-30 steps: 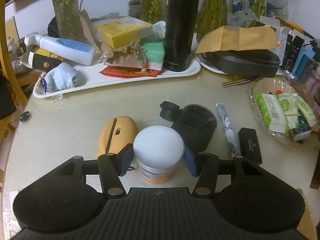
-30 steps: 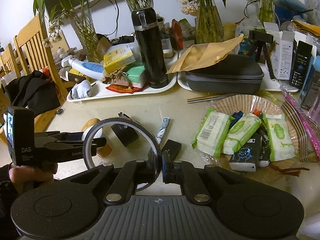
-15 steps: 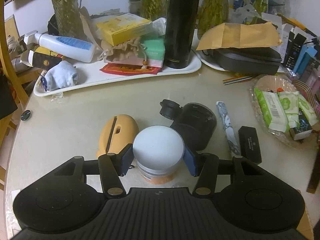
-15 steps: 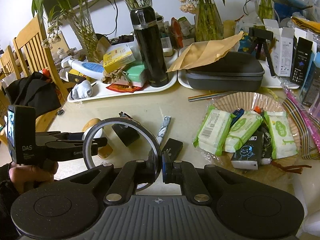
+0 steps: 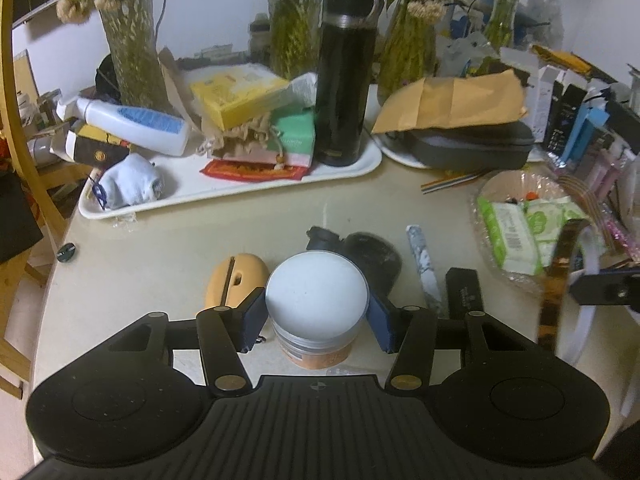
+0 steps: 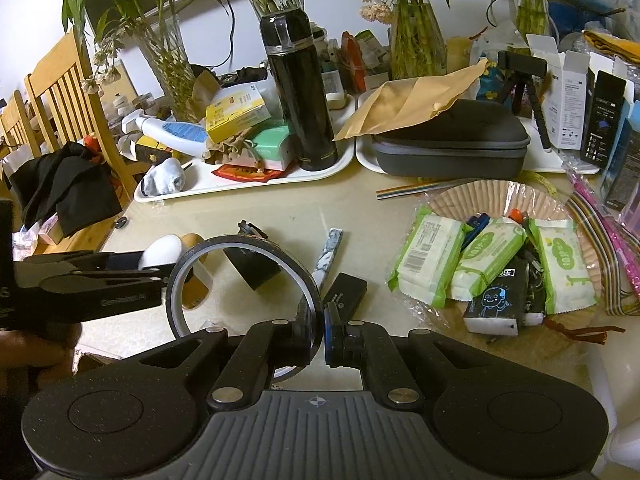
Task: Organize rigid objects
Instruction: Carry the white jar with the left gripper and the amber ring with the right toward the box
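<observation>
- Since a second ago my left claw (image 5: 316,312) has lifted the white-lidded jar (image 5: 316,300) slightly above the tabletop (image 5: 160,264).
- The jar sits pinched between its pads, just right of the orange case (image 5: 236,276).
- My right claw (image 6: 319,328), right of the jar, is pressed together on the tape ring (image 6: 244,280).

My right gripper (image 6: 322,330) was clamped on the rim of a tape roll (image 6: 244,276). To its left, my left gripper (image 6: 160,264) held a white-lidded jar (image 6: 164,250). Wipe packs (image 6: 428,260) lay in a paper-lined basket (image 6: 500,200) to the right, and a black flask (image 6: 300,96) stood on the far tray (image 6: 240,184).
</observation>
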The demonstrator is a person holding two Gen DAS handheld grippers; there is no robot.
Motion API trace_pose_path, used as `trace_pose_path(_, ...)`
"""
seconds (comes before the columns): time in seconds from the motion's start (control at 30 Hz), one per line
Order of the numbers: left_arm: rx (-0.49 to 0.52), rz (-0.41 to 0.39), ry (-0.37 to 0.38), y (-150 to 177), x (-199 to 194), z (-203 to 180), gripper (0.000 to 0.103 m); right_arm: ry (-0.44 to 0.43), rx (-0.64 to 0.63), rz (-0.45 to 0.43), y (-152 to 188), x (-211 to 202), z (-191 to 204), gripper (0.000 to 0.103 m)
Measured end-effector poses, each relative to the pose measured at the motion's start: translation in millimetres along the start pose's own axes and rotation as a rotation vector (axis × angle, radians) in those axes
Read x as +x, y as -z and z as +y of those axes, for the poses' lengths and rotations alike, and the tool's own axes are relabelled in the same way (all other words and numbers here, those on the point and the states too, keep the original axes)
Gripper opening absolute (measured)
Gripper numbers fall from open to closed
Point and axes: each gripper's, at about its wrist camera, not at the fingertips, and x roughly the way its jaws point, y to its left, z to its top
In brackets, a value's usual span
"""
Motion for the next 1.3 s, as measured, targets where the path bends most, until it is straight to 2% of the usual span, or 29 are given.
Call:
trace_pose_path(0.2,0.031,-0.027,-0.004,-3.6,-21.7,-5.2,0.053,-0.009,-0.006,-0.008,0.4,-4.3,2.4,0.009)
trace_pose_path(0.7,-0.006,-0.040,0.044,-0.9,-78.0,4.0,0.053,-0.065,-0.052,-0.007,8.4,-11.8,17.3,0.009)
trace_pose_path(1.0,-0.003,-0.022,0.075,17.7,-105.0,7.8,0.053,-0.092,-0.088,0.022,21.0,-14.5,27.5,0.009)
trace_pose_path(1.3,-0.007,0.021,0.082,48.0,-116.2,9.7,0.053,-0.093,-0.096,0.043,31.4,-19.7,30.8,0.009)
